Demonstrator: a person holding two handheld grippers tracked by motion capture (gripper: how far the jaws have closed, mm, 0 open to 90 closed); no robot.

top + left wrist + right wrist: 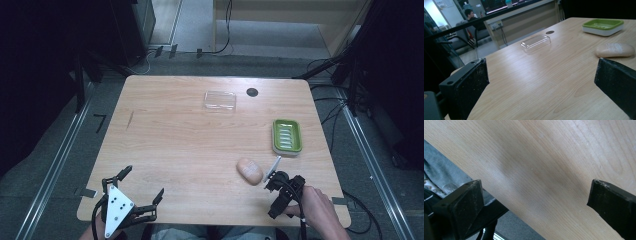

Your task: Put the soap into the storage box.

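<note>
Green soap dish (286,136) empty; soap bar (249,171) on table (170,145) beside it; clear lid (220,100) apart. Left gripper (142,184) and right gripper (534,195): jaws wide open, empty.

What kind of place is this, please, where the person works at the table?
Probably a lab or office workroom: a bare wooden table stands on grey floor with floor rails and loose cables around it, and office chairs show beyond.

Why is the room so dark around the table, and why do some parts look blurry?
High view: light falls on the table, so the floor around it goes black. Left gripper view: the clear lid glints, and the people far behind are soft. Right gripper view: the wood is close, with a dim shadow band across it.
</note>
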